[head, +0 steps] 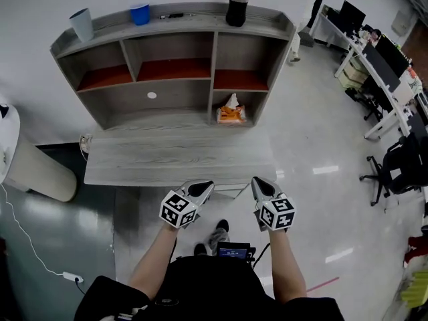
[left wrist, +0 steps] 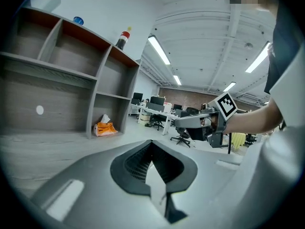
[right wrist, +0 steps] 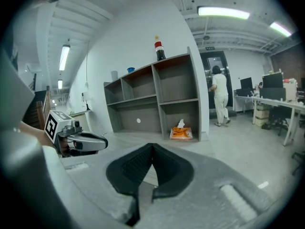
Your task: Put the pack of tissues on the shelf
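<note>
The orange pack of tissues point(head: 231, 113) sits in the lower right compartment of the grey shelf point(head: 175, 25), a white tissue sticking up from it; it also shows in the left gripper view point(left wrist: 105, 128) and the right gripper view point(right wrist: 181, 132). My left gripper point(head: 206, 187) hangs by the desk's front edge, shut and empty, its jaws meeting at the tip point(left wrist: 152, 142). The right gripper point(head: 257, 181) is level with it a little to the right, also shut with nothing between the jaws point(right wrist: 153, 146). Each shows in the other's view: right point(left wrist: 178, 121), left point(right wrist: 102, 141).
The wooden desk top point(head: 174, 159) lies between me and the shelf. On the shelf's top stand a cola bottle point(head: 238, 2), a blue cup point(head: 140, 13) and a grey cup point(head: 82, 24). A white bin point(head: 33, 169) stands left; office chairs point(head: 394, 166) right. A person point(right wrist: 219, 97) stands by a door.
</note>
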Demonstrator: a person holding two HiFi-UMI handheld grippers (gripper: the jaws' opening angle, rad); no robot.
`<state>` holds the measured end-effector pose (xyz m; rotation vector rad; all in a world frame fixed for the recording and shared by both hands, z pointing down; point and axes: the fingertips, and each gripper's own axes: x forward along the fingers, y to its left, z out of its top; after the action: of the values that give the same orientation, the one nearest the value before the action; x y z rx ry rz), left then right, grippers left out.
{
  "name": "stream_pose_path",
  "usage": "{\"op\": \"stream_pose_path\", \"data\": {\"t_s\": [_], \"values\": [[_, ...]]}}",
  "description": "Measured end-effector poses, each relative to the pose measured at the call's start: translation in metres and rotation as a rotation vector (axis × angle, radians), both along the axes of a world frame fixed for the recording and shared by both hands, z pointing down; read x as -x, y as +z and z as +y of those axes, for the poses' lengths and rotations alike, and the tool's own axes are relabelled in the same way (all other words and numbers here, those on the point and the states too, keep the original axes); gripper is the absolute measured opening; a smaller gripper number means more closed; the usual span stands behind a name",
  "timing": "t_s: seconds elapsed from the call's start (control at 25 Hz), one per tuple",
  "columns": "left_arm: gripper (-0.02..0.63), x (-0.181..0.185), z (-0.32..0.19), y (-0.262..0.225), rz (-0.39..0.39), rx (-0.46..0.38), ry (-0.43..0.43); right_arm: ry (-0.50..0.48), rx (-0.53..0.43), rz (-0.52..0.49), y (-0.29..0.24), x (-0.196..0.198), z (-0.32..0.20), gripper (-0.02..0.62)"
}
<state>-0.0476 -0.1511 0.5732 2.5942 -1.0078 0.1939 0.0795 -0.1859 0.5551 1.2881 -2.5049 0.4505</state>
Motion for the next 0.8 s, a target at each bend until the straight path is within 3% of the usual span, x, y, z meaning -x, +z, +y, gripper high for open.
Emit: {"op": "stream_pose_path", "data": {"t_s": [0.48, 0.8], "values": [[-0.006, -0.023, 0.042, 0.004, 0.050, 0.040, 0.071, 0.052, 0.008, 0.010, 0.003, -0.017, 0.056, 0.003], [-0.003, -0.040, 0.035, -0.003, 0.061, 0.048, 0.045, 0.036, 0.010, 0.005, 0.000, -0.033, 0.060, 0.003]]}}
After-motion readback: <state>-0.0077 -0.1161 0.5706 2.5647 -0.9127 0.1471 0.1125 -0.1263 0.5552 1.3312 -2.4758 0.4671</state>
